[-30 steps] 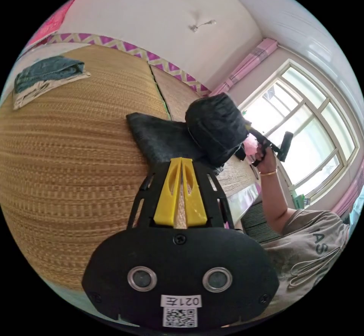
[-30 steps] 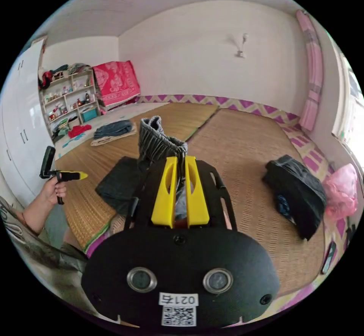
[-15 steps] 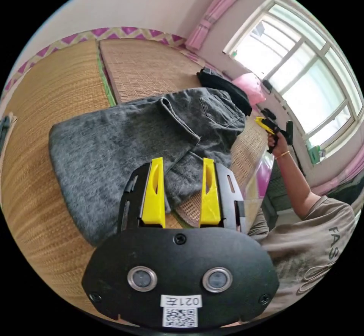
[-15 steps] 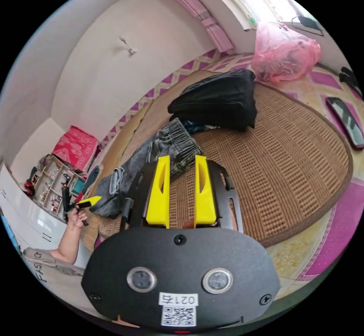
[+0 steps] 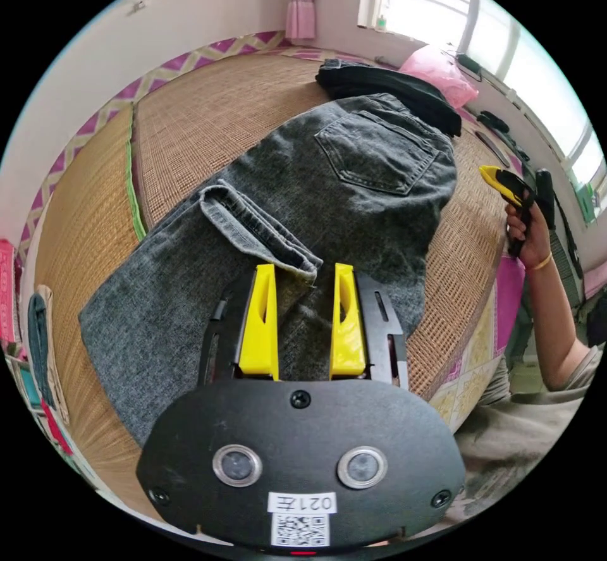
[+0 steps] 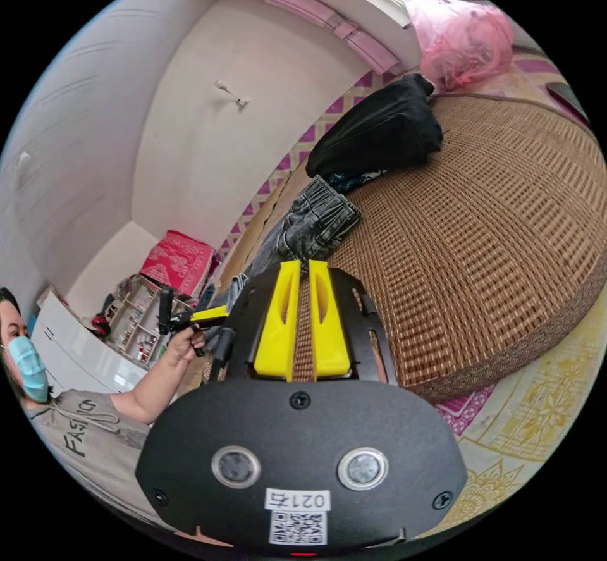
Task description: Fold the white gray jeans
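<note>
Where mat spreads, jeans under left hand-held gripper

1. Left gripper view: left gripper, jaws apart, hangs over the jeans; a folded-back hem ridge lies just ahead at 12 o'clock.
2. Bare woven mat lies open from 10 to 12 o'clock.
3. A black garment pile blocks 1 o'clock, touching the jeans.
4. Right gripper view: right gripper, jaws nearly closed; open mat from 1 to 3 o'clock.
</note>
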A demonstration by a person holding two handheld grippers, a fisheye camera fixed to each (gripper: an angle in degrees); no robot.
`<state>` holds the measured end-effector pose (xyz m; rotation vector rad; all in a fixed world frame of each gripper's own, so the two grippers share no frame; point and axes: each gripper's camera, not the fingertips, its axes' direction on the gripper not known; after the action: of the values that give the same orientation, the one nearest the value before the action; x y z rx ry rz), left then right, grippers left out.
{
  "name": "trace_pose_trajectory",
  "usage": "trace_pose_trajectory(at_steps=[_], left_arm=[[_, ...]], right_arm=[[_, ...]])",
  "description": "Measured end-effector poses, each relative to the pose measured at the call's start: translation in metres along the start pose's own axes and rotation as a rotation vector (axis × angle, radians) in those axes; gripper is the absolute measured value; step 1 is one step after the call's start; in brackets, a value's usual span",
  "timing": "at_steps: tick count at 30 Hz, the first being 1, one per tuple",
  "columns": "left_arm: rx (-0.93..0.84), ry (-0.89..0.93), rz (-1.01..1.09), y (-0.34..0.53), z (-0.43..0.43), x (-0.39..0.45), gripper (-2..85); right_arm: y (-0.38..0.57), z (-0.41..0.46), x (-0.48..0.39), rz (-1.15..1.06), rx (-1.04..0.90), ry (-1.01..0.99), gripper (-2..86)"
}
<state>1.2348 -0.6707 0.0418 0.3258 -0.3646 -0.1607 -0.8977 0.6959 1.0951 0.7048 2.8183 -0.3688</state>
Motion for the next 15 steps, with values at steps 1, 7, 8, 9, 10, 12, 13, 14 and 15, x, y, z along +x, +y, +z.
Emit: trace_pose_trajectory(at_steps=[1, 7, 8, 9, 10, 12, 13, 14, 15], left_arm=[[0.001, 0.004, -0.012, 0.004, 0.001, -0.008, 11.2], [0.119, 0.188, -0.154, 0.049, -0.007, -0.08, 4.3], [0.139, 0.221, -0.174, 0.056, -0.01, -0.09, 4.1], [0.183, 0.269, -0.2, 0.071, -0.018, -0.109, 3.7], [0.223, 0.272, -0.226, 0.087, -0.03, -0.127, 3.3], [0.281, 0.265, -0.255, 0.113, -0.052, -0.158, 2.8], [0.318, 0.269, -0.274, 0.133, -0.067, -0.18, 2.4], [0.333, 0.268, -0.284, 0.144, -0.074, -0.191, 2.3], [0.361, 0.262, -0.303, 0.166, -0.089, -0.214, 1.9]], right_arm=[[0.005, 0.0, 0.006, 0.014, 0.006, -0.023, 1.0], [0.024, 0.017, -0.002, -0.028, -0.036, -0.018, 0.2], [0.028, 0.019, -0.002, -0.025, -0.035, -0.032, 0.2], [0.03, 0.021, -0.002, -0.021, -0.033, -0.037, 0.3], [0.034, 0.023, -0.003, -0.013, -0.027, -0.041, 0.3], [0.039, 0.029, -0.008, -0.016, -0.027, -0.041, 0.3], [0.042, 0.035, -0.014, -0.024, -0.035, -0.031, 0.4], [0.045, 0.041, -0.022, -0.039, -0.047, -0.016, 0.4], [0.046, 0.045, -0.027, -0.05, -0.054, -0.006, 0.4]])
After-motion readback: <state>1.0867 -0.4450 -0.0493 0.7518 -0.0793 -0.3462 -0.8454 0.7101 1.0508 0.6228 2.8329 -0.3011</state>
